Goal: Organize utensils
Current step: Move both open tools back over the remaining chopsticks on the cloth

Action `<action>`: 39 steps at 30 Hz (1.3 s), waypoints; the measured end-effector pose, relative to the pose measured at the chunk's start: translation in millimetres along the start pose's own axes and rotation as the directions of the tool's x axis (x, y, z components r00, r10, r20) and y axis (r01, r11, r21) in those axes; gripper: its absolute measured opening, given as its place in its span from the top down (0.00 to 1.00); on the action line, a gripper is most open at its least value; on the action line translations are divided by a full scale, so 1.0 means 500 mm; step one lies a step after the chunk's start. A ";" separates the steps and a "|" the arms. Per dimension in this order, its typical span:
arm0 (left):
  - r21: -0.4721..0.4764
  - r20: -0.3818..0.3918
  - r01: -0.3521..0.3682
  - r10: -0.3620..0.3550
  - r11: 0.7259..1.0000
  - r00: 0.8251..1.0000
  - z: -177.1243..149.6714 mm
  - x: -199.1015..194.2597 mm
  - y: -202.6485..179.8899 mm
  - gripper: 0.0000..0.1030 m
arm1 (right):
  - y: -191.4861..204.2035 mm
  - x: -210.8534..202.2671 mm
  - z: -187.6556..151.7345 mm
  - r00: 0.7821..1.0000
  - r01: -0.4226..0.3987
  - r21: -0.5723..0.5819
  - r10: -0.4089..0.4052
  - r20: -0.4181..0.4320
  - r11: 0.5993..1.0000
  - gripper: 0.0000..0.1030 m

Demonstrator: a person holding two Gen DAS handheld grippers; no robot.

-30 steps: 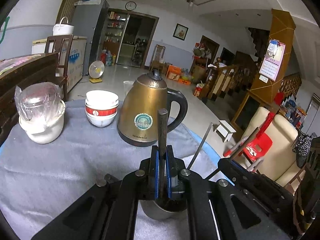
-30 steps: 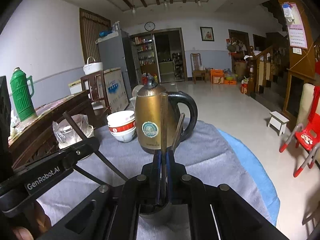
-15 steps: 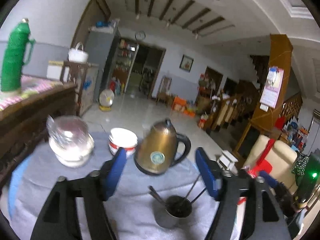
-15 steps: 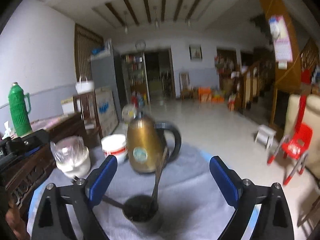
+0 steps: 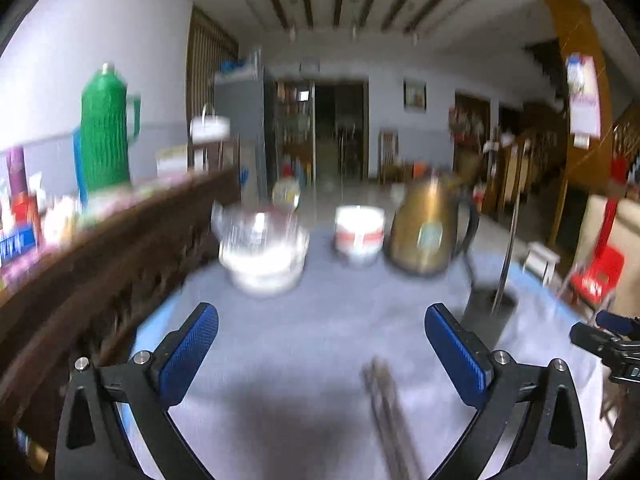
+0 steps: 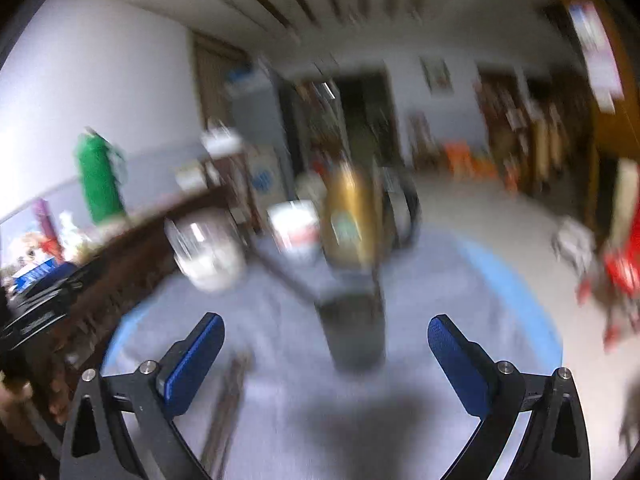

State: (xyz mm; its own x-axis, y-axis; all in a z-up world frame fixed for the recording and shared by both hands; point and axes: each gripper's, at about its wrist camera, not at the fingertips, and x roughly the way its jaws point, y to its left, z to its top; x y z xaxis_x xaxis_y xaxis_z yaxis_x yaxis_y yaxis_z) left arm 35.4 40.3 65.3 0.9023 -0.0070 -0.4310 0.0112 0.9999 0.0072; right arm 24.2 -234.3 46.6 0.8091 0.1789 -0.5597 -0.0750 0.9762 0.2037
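Both my tools — left, right — jaws opening, nothing between; steel cup with utensils upright on bench.

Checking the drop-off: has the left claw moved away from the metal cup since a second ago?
Yes. The left claw, jaws opening and empty, has backed off leftward; the metal cup now sits right of it, beside the gold kettle.
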 end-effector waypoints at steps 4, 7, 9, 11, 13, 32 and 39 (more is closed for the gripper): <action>-0.027 -0.130 0.026 -0.029 0.999 0.991 -0.083 0.022 0.023 0.00 | 0.026 0.072 -0.071 0.972 0.049 -0.087 -0.067 -0.225 0.995 0.00; -0.059 -0.197 0.029 -0.040 0.998 0.980 -0.121 0.037 0.028 0.00 | 0.063 0.107 -0.115 0.943 0.090 -0.259 -0.166 -0.289 0.962 0.00; -0.062 -0.226 0.015 -0.029 0.998 0.974 -0.136 0.048 0.027 0.00 | 0.085 0.128 -0.141 0.929 0.092 -0.349 -0.206 -0.306 0.933 0.00; -0.056 -0.246 0.003 -0.017 0.998 0.969 -0.148 0.055 0.026 0.00 | 0.086 0.139 -0.164 0.919 0.093 -0.386 -0.228 -0.321 0.918 0.00; -0.052 -0.263 -0.004 -0.010 0.999 0.965 -0.160 0.062 0.027 0.00 | 0.076 0.159 -0.186 0.896 0.092 -0.387 -0.245 -0.370 0.918 0.00; -0.114 -0.555 -0.087 0.009 0.990 0.832 -0.254 0.147 0.046 0.00 | 0.006 0.164 -0.222 0.893 0.053 -0.195 -0.133 -0.429 0.979 0.00; -0.159 -0.589 -0.075 -0.034 0.984 0.808 -0.264 0.139 0.062 0.01 | 0.026 0.175 -0.176 0.863 -0.026 -0.143 -0.050 -0.502 0.989 0.01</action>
State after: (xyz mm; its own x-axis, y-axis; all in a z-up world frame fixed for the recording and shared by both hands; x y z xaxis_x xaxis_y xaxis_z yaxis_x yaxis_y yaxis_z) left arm 41.8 72.3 -83.4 0.4748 -0.0326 -0.8795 -0.1250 0.9867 -0.1040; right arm 42.9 -195.0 -70.4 0.4095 0.1678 -0.8968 -0.1785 0.9787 0.1016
